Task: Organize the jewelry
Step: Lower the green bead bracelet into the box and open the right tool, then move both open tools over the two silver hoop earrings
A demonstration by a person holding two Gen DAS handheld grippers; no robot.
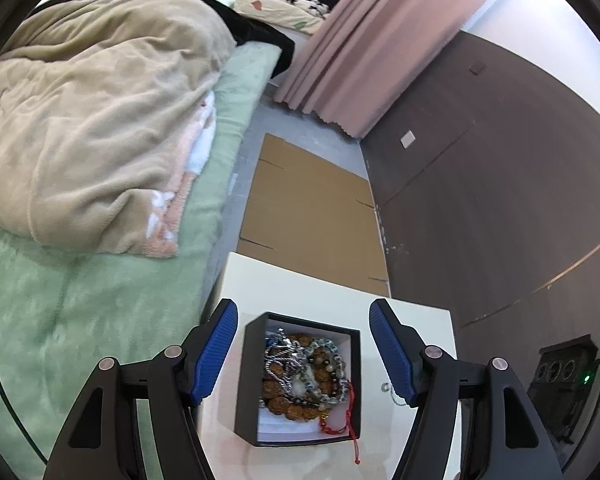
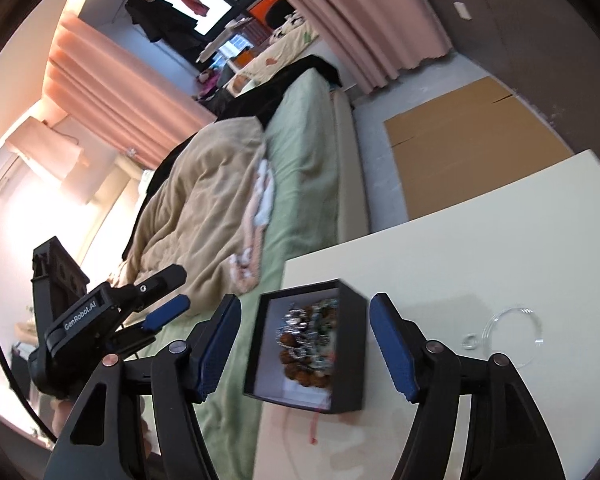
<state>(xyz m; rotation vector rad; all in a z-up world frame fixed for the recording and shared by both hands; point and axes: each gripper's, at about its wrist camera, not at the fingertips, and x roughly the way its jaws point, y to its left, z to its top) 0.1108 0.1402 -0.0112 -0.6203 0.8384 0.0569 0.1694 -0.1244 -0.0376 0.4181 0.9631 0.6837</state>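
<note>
- Black box sat open-topped on the white table, near the table's edge toward the bed; white lining inside.
- In the box: a tangled heap of bead bracelets, brown, grey-green & silver; a red cord trailed over the box's near wall onto the table.
- Left gripper hovered above the box, jaws spread wide w/ nothing between the blue pads, pointing down at it.
- Right gripper was likewise spread wide & empty, straddling the box.
- Beside the box, on the side away from the bed: small ring & clear loop, prob. a thin bangle (view blurry).
</note>
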